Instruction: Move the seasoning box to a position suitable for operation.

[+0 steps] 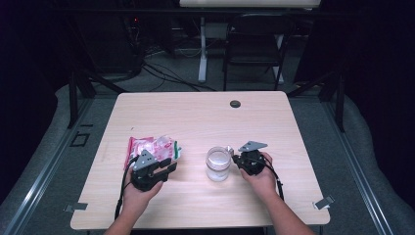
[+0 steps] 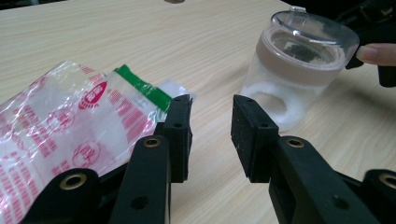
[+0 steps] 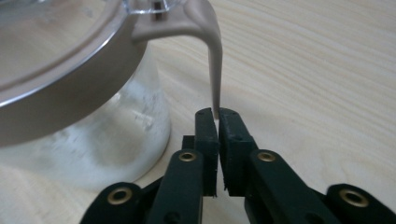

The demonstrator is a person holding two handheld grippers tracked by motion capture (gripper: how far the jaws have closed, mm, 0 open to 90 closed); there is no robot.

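Pinching the thin beige tab that hangs down from the jar's lid collar, the right gripper (image 3: 216, 116) has its jaws closed flat on the tab's lower end, so the jar (image 1: 218, 164) lies just to that gripper's left in the high view, upright on the table (image 1: 205, 117), touching nothing else. The tab runs vertically, its long axis straight down between the pads. The left gripper (image 2: 212, 135) stands with its jaws partly apart and nothing between them; the red-printed plastic bag (image 2: 70, 126) lies flat just beside its left jaw, and the jar sits ahead and to the right of the gap, apart from the bag. The pale wood tabletop is otherwise bare; behind it are a dark room, a folding chair (image 1: 254, 44) and floor cables.
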